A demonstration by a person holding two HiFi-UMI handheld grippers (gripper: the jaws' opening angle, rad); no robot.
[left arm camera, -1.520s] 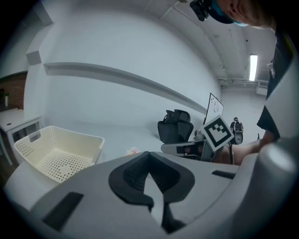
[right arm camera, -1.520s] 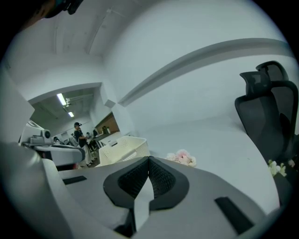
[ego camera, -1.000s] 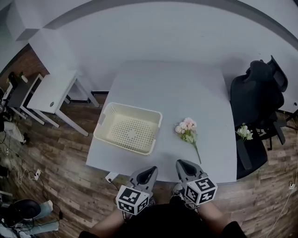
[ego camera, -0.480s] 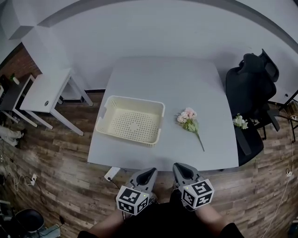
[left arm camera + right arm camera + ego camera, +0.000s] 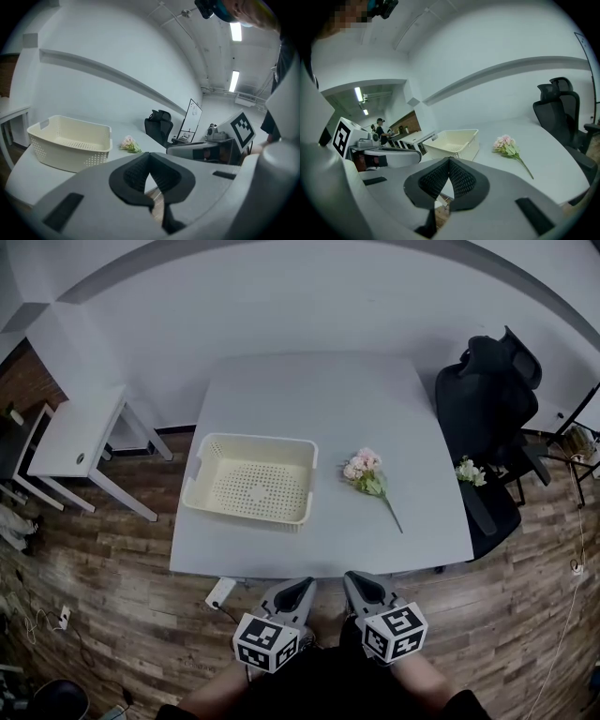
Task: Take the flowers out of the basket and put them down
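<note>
Your left tongs (image 5: 296, 588) and right tongs (image 5: 360, 581) are both pressed together with nothing between the pads. They hang side by side over the wood floor (image 5: 122, 577), on your side of the basket (image 5: 244, 512) and short of the bench (image 5: 319, 399) edge. Pointing only slightly downward and holding nothing, they look parked, not reaching.

The cream basket stands upright on the bench, and its perforated bottom shows bare, so nothing is left in it to lift. The pink flower sprig (image 5: 364, 472) lies flat on the bench just to the right of the basket, near it but apart. Its blooms are level with the basket's far half and its stem trails toward you and away from the basket. Lying clear of the wall like that, it reads as set down on purpose.

Farther right of the basket, past the bench edge, a white sprig (image 5: 468, 471) rests on the black office chair (image 5: 483, 390). Whether it belongs to your job I cannot tell.

Judged from this, the task looks finished.
</note>
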